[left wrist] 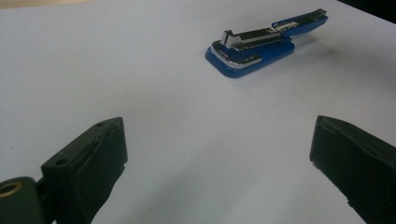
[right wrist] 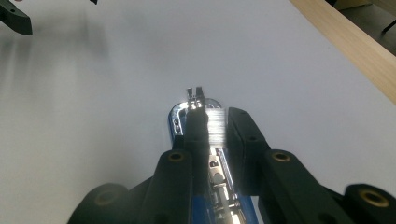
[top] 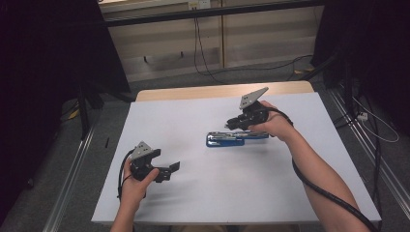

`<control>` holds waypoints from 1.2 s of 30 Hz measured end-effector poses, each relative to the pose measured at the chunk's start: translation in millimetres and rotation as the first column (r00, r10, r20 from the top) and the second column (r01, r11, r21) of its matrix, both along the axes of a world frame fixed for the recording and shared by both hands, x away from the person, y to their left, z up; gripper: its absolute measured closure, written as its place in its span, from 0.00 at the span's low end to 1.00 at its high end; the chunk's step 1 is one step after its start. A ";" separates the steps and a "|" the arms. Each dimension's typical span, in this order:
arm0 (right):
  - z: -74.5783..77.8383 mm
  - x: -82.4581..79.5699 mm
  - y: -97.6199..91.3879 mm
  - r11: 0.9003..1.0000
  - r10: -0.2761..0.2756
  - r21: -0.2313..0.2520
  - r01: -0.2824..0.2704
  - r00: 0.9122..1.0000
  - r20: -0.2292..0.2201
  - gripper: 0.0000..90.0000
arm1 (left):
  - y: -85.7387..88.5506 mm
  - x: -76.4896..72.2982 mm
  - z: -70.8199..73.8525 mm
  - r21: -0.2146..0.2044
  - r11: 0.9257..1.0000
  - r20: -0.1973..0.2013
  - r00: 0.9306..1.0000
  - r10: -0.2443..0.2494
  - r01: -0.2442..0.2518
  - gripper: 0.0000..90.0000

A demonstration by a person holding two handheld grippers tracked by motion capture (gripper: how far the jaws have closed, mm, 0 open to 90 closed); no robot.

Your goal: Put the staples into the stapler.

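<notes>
- High view, item one: we record a blue stapler [top: 237, 138] lying flat on the white worktop [top: 203, 193], directly beneath the right hand-held gripper [top: 231, 124].
- Right hand-held gripper: its jaws are drawn close together around a strip of staples [right wrist: 215, 125] over the stapler's [right wrist: 180, 122] open metal channel; in the right gripper view we see the silvery strip clamped between the two black jaws.
- Stapler's top arm: we see it swung open in the left gripper view, with the blue base [left wrist: 252, 53] below it.
- Left hand-held gripper [top: 170, 169]: jaws wide apart, nothing between them, held low over the worktop [left wrist: 140, 70].
- Position: the stapler lies well ahead of the left hand-held gripper's [left wrist: 218, 154] jaws, toward its right.
</notes>
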State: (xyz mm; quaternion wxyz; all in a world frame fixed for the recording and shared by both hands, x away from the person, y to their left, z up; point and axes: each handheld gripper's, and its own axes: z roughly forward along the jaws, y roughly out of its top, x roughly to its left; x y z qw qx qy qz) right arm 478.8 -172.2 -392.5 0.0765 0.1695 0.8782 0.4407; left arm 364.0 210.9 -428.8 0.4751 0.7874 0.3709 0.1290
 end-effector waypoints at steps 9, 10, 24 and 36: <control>-2.1 4.9 3.3 1.000 0.012 -0.011 -0.012 1.000 -0.002 0.88 | 0.0 0.0 0.0 0.001 1.000 -0.001 1.000 0.000 0.000 0.05; -2.6 5.3 3.8 1.000 0.016 -0.012 -0.016 1.000 -0.004 0.88 | 0.1 0.0 -0.1 0.001 1.000 -0.002 1.000 0.001 -0.001 0.05; -10.6 10.7 10.3 0.999 0.039 -0.023 -0.040 0.999 -0.026 0.88 | 2.1 0.3 0.4 -0.003 1.000 0.000 1.000 0.004 -0.004 0.05; -13.7 15.7 17.4 0.999 0.044 -0.029 -0.045 0.999 -0.032 0.88 | 2.1 -0.2 0.7 -0.010 1.000 -0.001 1.000 0.004 -0.004 0.05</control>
